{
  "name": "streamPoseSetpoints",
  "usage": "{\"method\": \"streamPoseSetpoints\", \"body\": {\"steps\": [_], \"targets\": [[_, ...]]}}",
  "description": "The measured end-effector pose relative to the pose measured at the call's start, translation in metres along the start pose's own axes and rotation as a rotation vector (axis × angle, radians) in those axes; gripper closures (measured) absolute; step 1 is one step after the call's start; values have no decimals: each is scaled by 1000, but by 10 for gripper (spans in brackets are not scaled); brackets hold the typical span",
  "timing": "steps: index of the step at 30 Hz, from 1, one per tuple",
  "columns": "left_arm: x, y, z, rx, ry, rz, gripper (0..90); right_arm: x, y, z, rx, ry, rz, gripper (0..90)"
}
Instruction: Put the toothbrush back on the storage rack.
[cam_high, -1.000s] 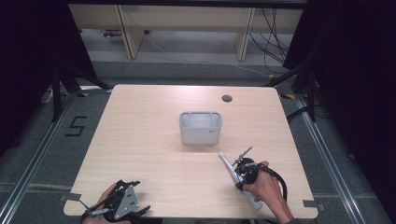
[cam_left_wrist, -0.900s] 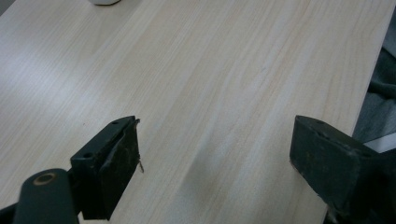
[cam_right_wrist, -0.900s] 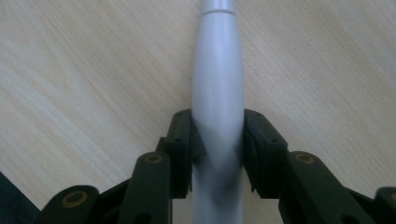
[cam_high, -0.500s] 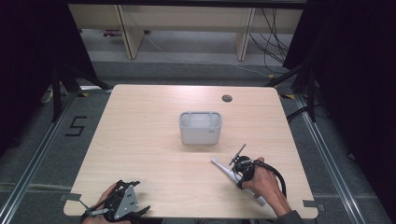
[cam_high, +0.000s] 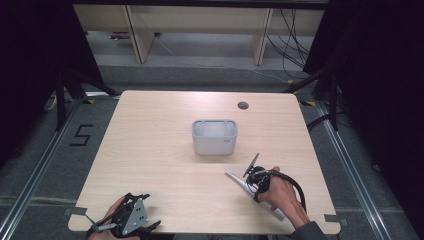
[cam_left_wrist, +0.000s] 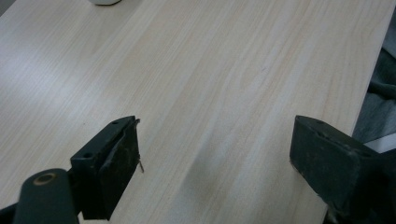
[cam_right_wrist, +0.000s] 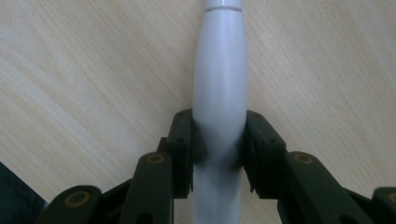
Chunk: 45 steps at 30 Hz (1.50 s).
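A long white handle-shaped object (cam_high: 239, 182) lies slanted on the wooden table (cam_high: 150, 150) at the near right. My right gripper (cam_high: 255, 181) is shut on it. In the right gripper view the pads (cam_right_wrist: 187, 140) press both sides of the white handle (cam_right_wrist: 220, 70), which runs up and away over the wood. These jaws have just been closing on the handle. My left gripper (cam_high: 145, 215) rests at the near left corner, held by a hand. Its jaws (cam_left_wrist: 215, 154) stand wide open over bare wood with nothing between them.
A pale grey open container (cam_high: 215, 136) stands at the table's middle, and its edge shows far off in the left gripper view (cam_left_wrist: 105, 2). A round cable hole (cam_high: 243, 105) sits near the far edge. Shelving legs and cables lie beyond the table.
The right hand and the white handle have shifted a little toward the near edge and to the left. The left gripper has stayed where it was.
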<state>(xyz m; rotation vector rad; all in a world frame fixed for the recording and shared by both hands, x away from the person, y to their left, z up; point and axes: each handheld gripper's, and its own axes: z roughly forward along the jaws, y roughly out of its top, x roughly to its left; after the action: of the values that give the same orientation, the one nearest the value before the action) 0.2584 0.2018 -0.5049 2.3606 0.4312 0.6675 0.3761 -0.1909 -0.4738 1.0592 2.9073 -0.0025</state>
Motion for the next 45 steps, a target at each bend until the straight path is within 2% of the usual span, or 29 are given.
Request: {"method": "streamPoseSetpoints", "body": {"steps": [2, 6, 7, 10, 11, 12, 13, 14, 15, 16, 19, 20, 21, 23, 24, 26, 28, 30, 31, 34, 35, 36, 38, 39, 41, 42, 43, 44, 45], "targets": [[1, 0, 0, 8, 11, 8, 154, 0, 0, 0, 3, -4, 0, 668], [1, 0, 0, 7, -6, 5, 154, 2, -4, -2, -19, -36, -2, 669], [1, 0, 0, 10, -6, 6, 154, 2, -6, -3, -26, -28, 0, 669], [0, 0, 1, 9, 5, 7, 154, 1, -13, -6, -76, -41, 9, 669], [0, 0, 1, 9, 7, 7, 154, 1, -17, -10, -103, -41, 34, 670], [0, 0, 1, 9, 7, 7, 154, 1, -17, -10, -103, -41, 34, 670], [0, 0, 1, 9, 7, 6, 154, -1, -21, -14, -125, -57, 46, 670], [0, 0, 1, 9, 7, 6, 154, -1, -21, -14, -125, -57, 46, 670], [0, 0, 1, 11, 7, 6, 154, -2, -23, -17, -145, -57, 24, 670], [0, 0, 1, 12, 11, 8, 154, -4, -26, -23, -175, -55, 56, 670], [0, 0, 1, 10, 10, 9, 154, -12, -34, -38, -240, -57, 75, 670], [0, 0, 1, 10, 10, 9, 154, -12, -34, -38, -240, -57, 75, 670], [1, 0, 0, 9, -3, 4, 154, -17, -37, -45, -277, -55, 94, 670], [1, -1, 0, 5, 1, 2, 154, -18, -38, -47, -285, -56, 97, 670], [1, -1, 0, 4, 1, 1, 154, -20, -41, -52, -301, -55, 116, 670], [1, 0, 0, 8, -2, 2, 154, -23, -42, -55, -310, -60, 107, 670], [1, 0, 0, 9, -2, 5, 154, -25, -44, -58, -346, -52, 136, 670], [1, 0, 0, 8, -3, 4, 154, -27, -46, -60, -365, -49, 139, 670], [1, 0, 0, 9, -3, 3, 154, -28, -47, -62, -386, -47, 160, 670], [1, -1, 0, 9, -2, 4, 154, -31, -48, -63, -413, -29, 165, 670], [2, -1, 0, 11, 2, 3, 154, -36, -48, -64, -464, -54, 168, 670], [2, -1, 0, 11, 2, 3, 154, -36, -48, -64, -464, -54, 168, 670], [2, -1, -1, 11, 3, 3, 154, -38, -49, -66, -519, -39, 204, 670], [2, -1, -1, 10, 3, 3, 154, -40, -49, -66, -534, -52, 188, 670], [2, -1, 0, 6, 13, 2, 154, -40, -48, -69, -580, -60, 201, 670], [2, 0, 0, 5, 15, 2, 154, -41, -47, -70, -598, -41, 205, 670], [2, 0, 0, 4, 16, 2, 154, -44, -46, -72, -640, -52, 195, 670], [2, 0, 0, 1, 19, 2, 154, -44, -46, -72, -640, -52, 195, 670], [2, 0, -1, -4, 4, 0, 154, -46, -42, -73, -675, -49, 187, 670]]}}
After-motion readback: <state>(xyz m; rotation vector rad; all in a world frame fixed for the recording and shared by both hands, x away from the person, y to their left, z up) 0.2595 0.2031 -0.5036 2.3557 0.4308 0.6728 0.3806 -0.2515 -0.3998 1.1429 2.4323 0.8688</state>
